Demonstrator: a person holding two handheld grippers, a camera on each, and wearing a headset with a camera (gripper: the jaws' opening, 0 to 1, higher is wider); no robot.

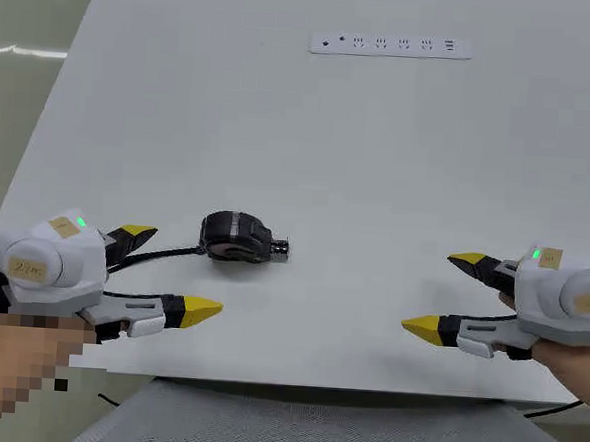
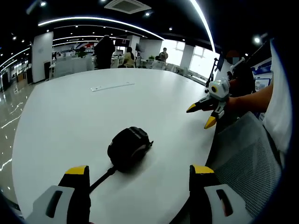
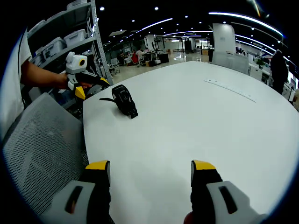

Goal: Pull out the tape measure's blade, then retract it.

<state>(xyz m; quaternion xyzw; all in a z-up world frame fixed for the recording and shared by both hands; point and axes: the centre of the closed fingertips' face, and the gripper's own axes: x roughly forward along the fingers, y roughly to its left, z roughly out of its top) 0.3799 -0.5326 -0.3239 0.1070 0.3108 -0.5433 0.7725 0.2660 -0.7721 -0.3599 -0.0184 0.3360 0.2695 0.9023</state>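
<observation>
Chair: a grey net chair [image 1: 292, 426] is closest, tucked just under the near edge of the table.
Left gripper: the left gripper [image 1: 182, 271] hangs over the near left corner of the table. Its jaws are spread wide apart with nothing in them.
Right gripper: the right gripper [image 1: 432, 292] hangs over the near right part. Its jaws are also spread wide with nothing in them.
Near edge: it runs straight across, right under both grippers.
Tape measure: the black tape measure [image 1: 236, 237] lies flat on the table, just in front of the left gripper and well apart from the right one. Its blade is inside, and the tip end points to the right gripper.
Cord: a thin black cord [image 1: 158, 256] runs from the tape measure back to the left gripper's jaws. I cannot tell if it touches them.
Table: the table [image 1: 398, 177] is white, smooth and big.
Open room: there is a wide bare stretch between the two grippers and behind the tape measure.
Power strip: a white power strip [image 1: 391, 46] lies flat far back.
Side edge: the left edge slants away, with shiny floor [image 1: 28, 84] beside it.
Room: a big hall with long lights [image 2: 93, 21] on the ceiling, shelves [image 3: 70, 44] of boxes and people [image 2: 103, 50] standing far off.
</observation>
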